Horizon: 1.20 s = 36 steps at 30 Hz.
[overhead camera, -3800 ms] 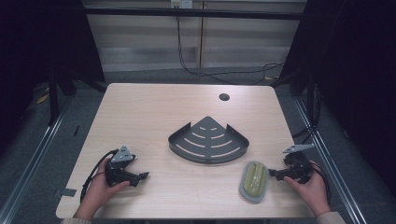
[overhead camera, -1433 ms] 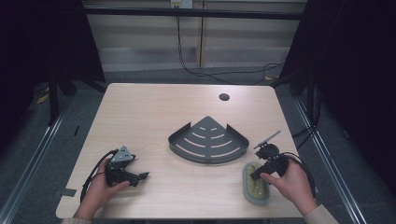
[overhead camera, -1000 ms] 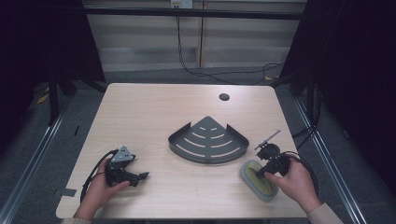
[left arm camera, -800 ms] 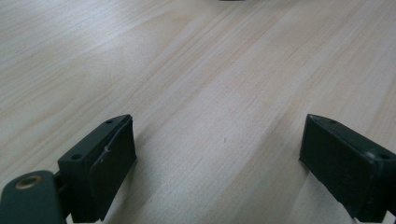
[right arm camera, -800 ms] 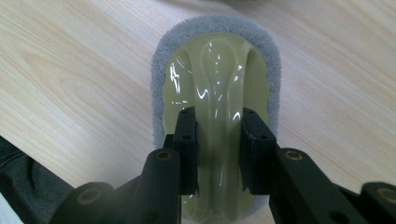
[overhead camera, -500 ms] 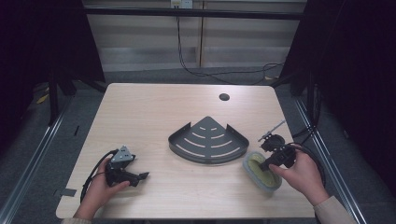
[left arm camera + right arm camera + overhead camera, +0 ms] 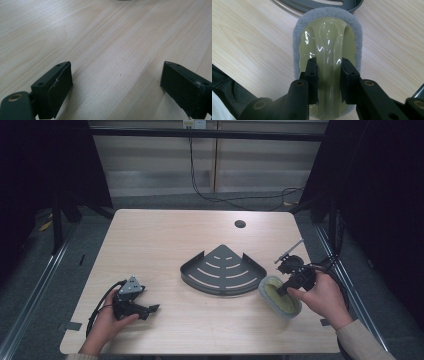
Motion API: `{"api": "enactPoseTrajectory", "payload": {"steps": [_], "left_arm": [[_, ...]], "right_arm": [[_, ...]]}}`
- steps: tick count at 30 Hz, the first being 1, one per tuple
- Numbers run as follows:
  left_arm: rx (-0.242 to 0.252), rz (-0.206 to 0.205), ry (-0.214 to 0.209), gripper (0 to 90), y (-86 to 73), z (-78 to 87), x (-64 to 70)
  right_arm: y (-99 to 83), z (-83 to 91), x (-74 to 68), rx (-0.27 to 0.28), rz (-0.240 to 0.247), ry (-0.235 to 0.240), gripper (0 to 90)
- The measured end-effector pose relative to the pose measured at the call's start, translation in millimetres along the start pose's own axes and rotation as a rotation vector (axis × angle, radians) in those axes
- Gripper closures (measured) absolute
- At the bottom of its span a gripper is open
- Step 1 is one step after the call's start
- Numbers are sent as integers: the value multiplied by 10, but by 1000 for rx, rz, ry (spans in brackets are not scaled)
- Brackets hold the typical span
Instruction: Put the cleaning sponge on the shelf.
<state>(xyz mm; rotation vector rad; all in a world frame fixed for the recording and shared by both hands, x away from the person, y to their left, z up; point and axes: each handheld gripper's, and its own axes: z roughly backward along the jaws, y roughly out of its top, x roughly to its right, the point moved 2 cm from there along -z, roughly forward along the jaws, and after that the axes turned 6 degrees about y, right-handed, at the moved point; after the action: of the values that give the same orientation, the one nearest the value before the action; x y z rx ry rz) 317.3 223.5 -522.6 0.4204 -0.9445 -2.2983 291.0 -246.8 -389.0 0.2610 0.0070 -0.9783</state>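
The scrubbing sponge (image 7: 328, 32), a pale yellow-green glossy body with a raised ridge along its middle and a grey rough pad around its edge, is lying on the wooden table (image 7: 165, 245) at the person's right side, just beside the right corner of the dark grey corner shelf (image 7: 223, 271); in the high view the sponge (image 7: 280, 296) is sitting close to the near edge of the table, and its far end is almost touching the wall of the shelf; I cannot tell if they really touch. The shelf is a fan-shaped tray with curved slots in its floor and a low wall, and nothing is lying inside it; in the right gripper view its rim (image 7: 312, 3) is showing just behind the sponge. The right gripper (image 7: 329, 82) is coming down on the sponge from above, and its two black jaws are standing close to each other on both sides of the middle ridge, pinching it; the person's right hand (image 7: 325, 297) is holding this gripper over the sponge. The left gripper (image 7: 120, 85) is resting low over bare table wood at the person's left, well apart from the shelf; its jaws are spread wide and are holding nothing; in the high view the left hand (image 7: 107, 320) is gripping it near the front edge. A small dark round hole (image 7: 240, 224) is showing in the table top at the far side.
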Motion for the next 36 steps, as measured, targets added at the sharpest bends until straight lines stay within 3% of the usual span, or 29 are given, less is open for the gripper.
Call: {"api": "enactPoseTrajectory", "payload": {"steps": [11, 34, 36], "left_arm": [[0, 0, 0, 99, 0, 0, 0], [1, 1, 0, 99, 0, -1, 1], [0, -1, 0, 99, 0, 0, 0]], "right_arm": [[120, 109, 23, 22, 11, -12, 716], [341, 166, 105, 6, 17, -21, 715], [358, 165, 114, 4, 23, -38, 716]]}}
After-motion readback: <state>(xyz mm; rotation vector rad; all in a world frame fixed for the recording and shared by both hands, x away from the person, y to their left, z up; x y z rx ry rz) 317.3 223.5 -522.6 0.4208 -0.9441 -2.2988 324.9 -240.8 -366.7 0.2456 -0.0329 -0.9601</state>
